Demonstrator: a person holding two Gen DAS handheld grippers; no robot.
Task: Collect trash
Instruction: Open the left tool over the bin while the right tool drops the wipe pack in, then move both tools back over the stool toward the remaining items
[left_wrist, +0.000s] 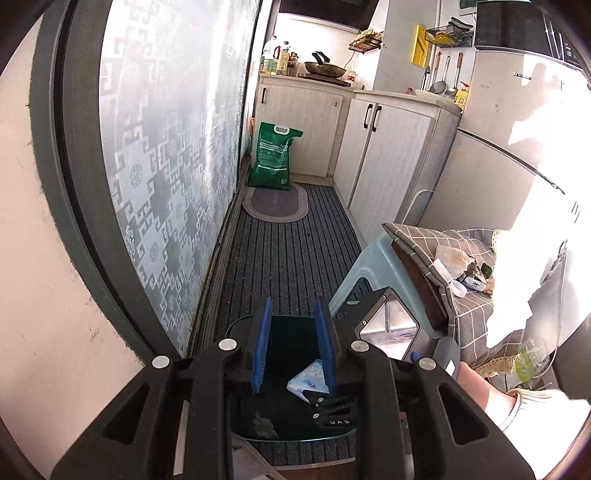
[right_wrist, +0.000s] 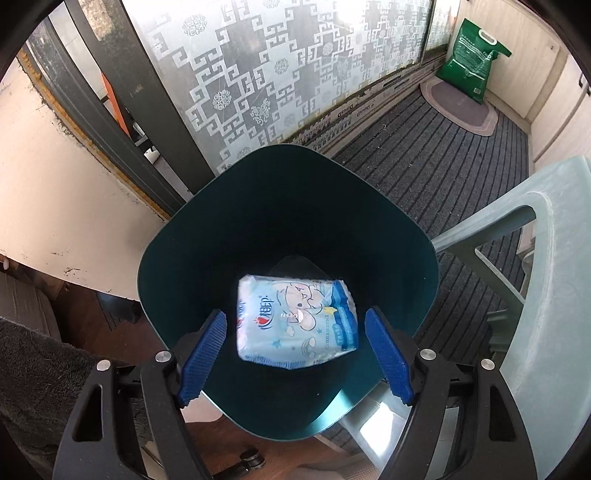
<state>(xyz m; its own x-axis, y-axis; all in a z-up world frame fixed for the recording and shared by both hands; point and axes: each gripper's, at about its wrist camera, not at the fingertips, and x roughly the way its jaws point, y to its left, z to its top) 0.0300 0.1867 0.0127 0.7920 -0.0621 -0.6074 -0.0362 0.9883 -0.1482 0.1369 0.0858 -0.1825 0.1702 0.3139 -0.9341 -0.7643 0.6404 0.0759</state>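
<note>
A dark green bin (right_wrist: 177, 236) stands on the floor by the patterned glass door, and I look straight down into it. A light blue tissue pack (right_wrist: 295, 325) with a cartoon print lies inside the bin's mouth between the blue pads (right_wrist: 388, 354) of my right gripper (right_wrist: 295, 315), touching neither; the jaws stand wide open. In the left wrist view the same pack (left_wrist: 308, 380) shows over the bin (left_wrist: 288, 424). My left gripper (left_wrist: 293, 302) hovers above the bin, its pads a narrow gap apart with nothing between them. More scraps of trash (left_wrist: 461, 269) lie on a checked cloth to the right.
A pale green plastic stool (left_wrist: 369, 266) stands right beside the bin, under the checked cloth (left_wrist: 476, 317). A green sack (left_wrist: 271, 155) and an oval mat (left_wrist: 275, 203) sit at the far end of the striped carpet. Cabinets (left_wrist: 384, 155) line the right. A person's sleeve (left_wrist: 532, 410) is at lower right.
</note>
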